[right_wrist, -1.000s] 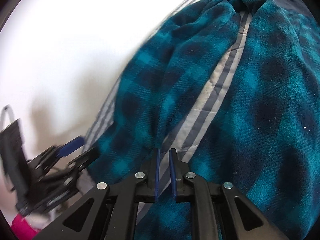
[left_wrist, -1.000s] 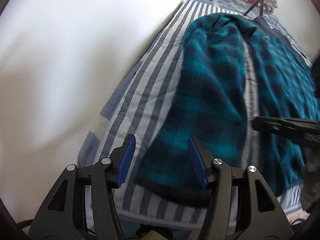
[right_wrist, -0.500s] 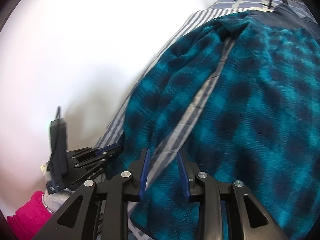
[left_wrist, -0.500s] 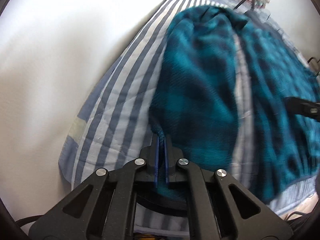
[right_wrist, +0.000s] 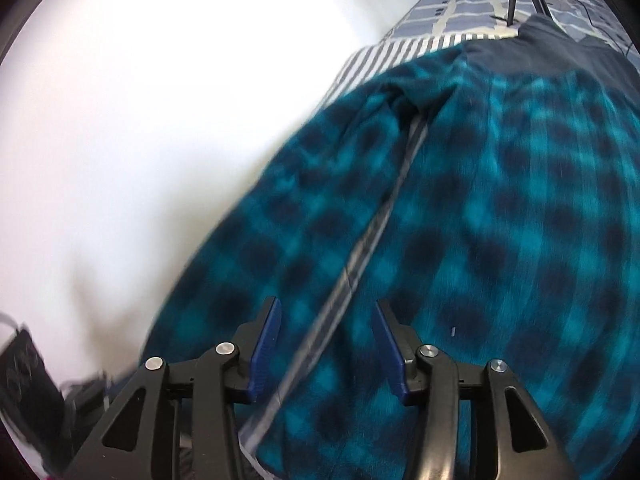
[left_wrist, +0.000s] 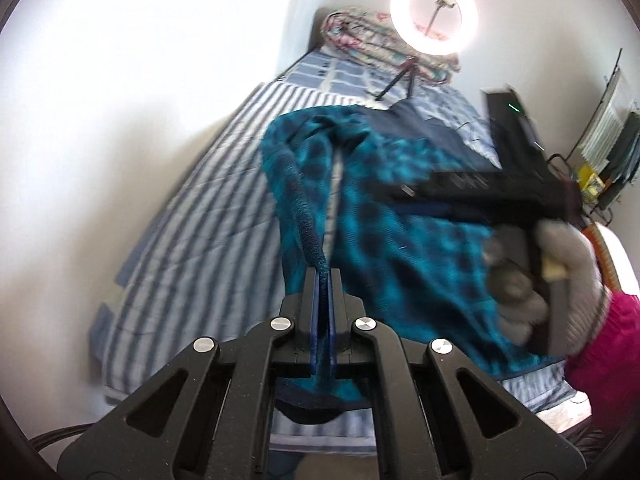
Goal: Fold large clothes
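Pajama pants (left_wrist: 400, 216), teal plaid, lie spread on the striped bed (left_wrist: 192, 216). Left gripper (left_wrist: 322, 280) has clamped onto 1 leg's cuff and lifted it, so a fold looks underway. Right gripper (right_wrist: 326, 320) just let go, jaws apart above the fabric.

The teal plaid garment (right_wrist: 500, 220) looks like soft fuzzy fleece, the striped bedsheet (left_wrist: 192, 248) is a flat quilted cotton-looking cloth, and the left gripper (left_wrist: 322, 280) is grainy matt black plastic with shiny metal rivets and ribbed blue pads.
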Action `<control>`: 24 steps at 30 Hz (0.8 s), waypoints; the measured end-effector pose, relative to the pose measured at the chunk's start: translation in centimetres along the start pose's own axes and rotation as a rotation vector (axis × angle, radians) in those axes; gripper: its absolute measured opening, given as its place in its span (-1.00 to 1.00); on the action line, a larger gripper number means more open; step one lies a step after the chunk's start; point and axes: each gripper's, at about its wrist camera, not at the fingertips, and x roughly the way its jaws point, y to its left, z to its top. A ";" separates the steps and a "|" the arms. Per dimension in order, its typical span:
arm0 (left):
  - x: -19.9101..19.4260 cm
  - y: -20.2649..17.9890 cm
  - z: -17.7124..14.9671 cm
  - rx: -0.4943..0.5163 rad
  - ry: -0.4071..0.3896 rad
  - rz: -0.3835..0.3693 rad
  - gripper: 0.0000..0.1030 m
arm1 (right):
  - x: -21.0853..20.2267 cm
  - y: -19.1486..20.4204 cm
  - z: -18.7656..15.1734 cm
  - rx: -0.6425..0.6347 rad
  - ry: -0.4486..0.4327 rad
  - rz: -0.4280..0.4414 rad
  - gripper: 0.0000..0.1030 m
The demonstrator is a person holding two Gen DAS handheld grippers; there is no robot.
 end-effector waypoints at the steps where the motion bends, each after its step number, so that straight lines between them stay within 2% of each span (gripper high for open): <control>1: 0.2 -0.6 0.1 0.006 0.000 -0.007 -0.98 | 0.1 0.1 0.7 0.001 -0.003 -0.005 -0.02; 5: 0.3 -2.1 0.5 0.029 -0.004 -0.035 -0.98 | 0.8 1.1 4.3 -0.019 -0.007 -0.028 -0.02; 9: 1.2 -2.6 0.4 0.020 0.027 -0.070 -0.98 | 2.6 2.6 7.2 -0.055 0.010 -0.058 -0.02; 16: 1.3 -3.4 0.1 0.032 0.040 -0.107 -0.99 | 7.0 3.5 10.7 -0.061 0.058 -0.085 -0.02; 21: 1.3 -3.8 -0.5 0.054 0.043 -0.104 -0.99 | 10.4 4.4 13.0 -0.063 0.077 -0.106 -0.02; 24: 1.6 -3.8 -0.7 0.055 0.060 -0.114 -0.98 | 12.6 4.8 14.1 -0.079 0.094 -0.161 -0.05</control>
